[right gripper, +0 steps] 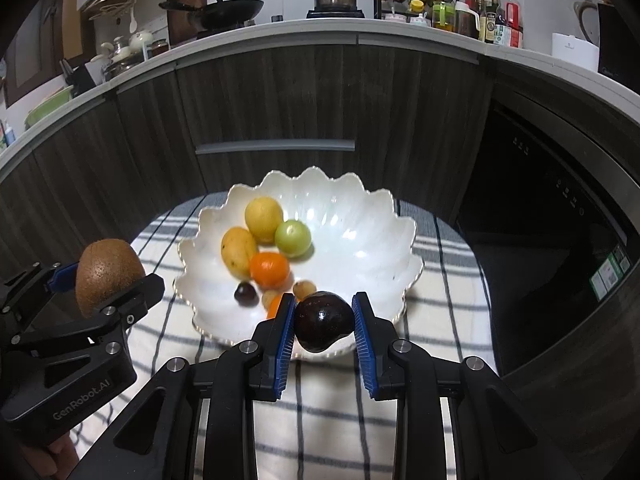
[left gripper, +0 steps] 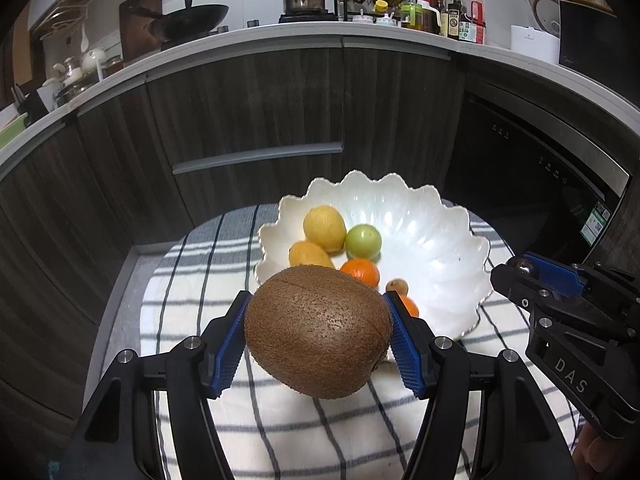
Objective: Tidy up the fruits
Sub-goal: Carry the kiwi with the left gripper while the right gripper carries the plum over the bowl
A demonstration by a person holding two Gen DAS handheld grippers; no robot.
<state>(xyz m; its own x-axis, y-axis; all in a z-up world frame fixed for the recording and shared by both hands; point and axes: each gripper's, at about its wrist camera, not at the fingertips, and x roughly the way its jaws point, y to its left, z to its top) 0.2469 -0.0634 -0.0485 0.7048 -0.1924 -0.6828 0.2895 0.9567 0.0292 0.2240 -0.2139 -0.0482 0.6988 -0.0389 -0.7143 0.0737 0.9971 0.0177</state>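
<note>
Left wrist view: left tongs are clamping a kiwi above the bowl's near rim. Right tongs are pinching a dark plum over the white scalloped bowl.

Risk: either round fruit is likely slipping free if pressure eases, rolling across the striped cloth off the bench.

Lemon, green fruit, mango and orange are crowding the bowl's left side, narrowing the kiwi's landing spot.

White scalloped bowl, grey-striped white cloth, brown kiwi, blue-padded grippers.
</note>
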